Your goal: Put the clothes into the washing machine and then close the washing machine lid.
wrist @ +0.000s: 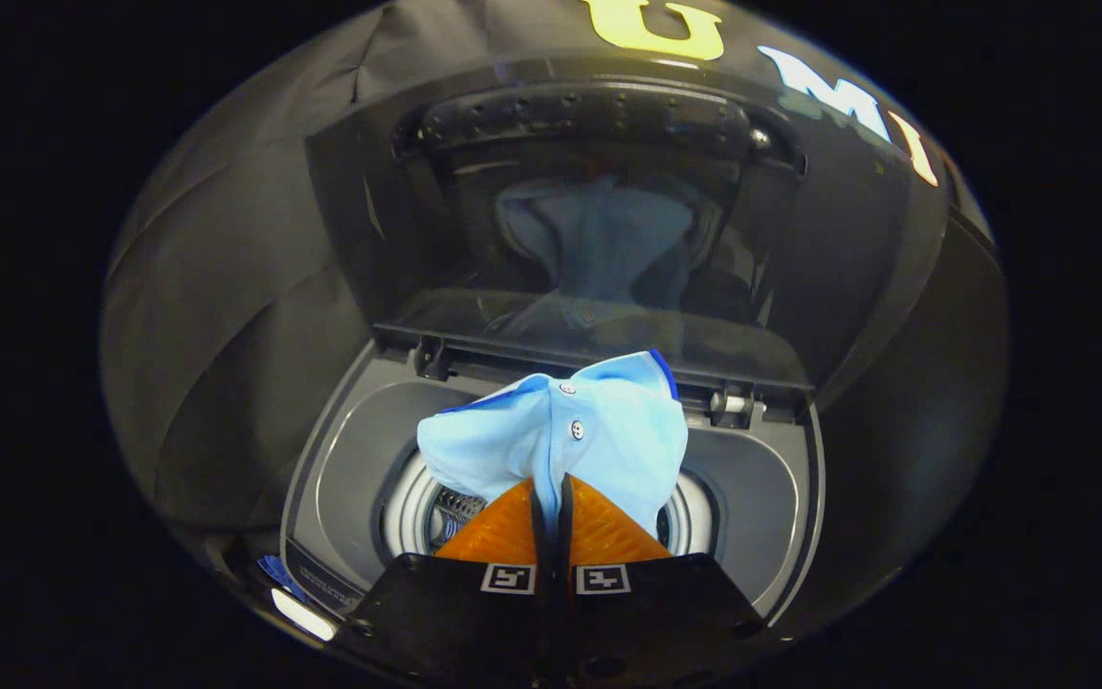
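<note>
You face a black cloth wall that spans the top of the frame and runs down the left and right sides. At the left it lies in broad, soft folds, with long diagonal creases.

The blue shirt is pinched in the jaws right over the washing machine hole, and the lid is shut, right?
Not quite. The lid is open, standing upright behind the drum opening, as the gripper view shows. The rest holds: the gripper has its jaws closed on the blue shirt just above the opening.
</note>
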Demonstrator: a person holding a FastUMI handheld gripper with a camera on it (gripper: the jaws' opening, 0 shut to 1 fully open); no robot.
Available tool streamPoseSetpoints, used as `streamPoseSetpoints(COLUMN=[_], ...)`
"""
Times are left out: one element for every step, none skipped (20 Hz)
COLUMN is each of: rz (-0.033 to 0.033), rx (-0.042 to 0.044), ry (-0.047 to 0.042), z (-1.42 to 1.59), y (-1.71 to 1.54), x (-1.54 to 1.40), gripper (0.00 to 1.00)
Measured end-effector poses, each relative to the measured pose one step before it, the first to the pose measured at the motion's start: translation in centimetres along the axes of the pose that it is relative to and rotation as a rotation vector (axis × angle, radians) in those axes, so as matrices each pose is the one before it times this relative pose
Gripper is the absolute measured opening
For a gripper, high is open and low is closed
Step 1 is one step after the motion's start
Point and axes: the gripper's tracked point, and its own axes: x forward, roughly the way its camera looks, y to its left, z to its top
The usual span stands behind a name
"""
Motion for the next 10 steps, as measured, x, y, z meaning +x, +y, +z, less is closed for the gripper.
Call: streamPoseSetpoints(rz=[-0.01331, -0.01357, -0.01225, -0.01129, -0.01144, -0.00778, -0.00428, -0.00282, -0.0037, -0.00488], rx=[-0.01252, -0.01265, -0.00583, -0.0067, -0.00706, 0.00192, 0.00894, 0.01335, 0.01249, 0.0084], ry=[0.0087, 0.00618, 0.01454, 0.01689, 0.01544, 0.01465, 0.00983, 0.01082, 0.01134, 0.0087], z=[-0.297, -0.143, -0.651, -0.63, -0.771, -0.602, -0.521, -0.494, -0.611, -0.347], y=[-0.094, -0.074, 0.046, 0.044, -0.05, 0.048, 0.144, -0.032, -0.184, -0.268], x=[0.642, 0.32, 0.368, 0.474, 0.622, 0.138, 0.16, 0.19, 0.269, 0.237], gripper=[0.01, 0.01, 0.02, 0.02, 0.02, 0.02, 0.02, 0.02, 0.01, 0.01])
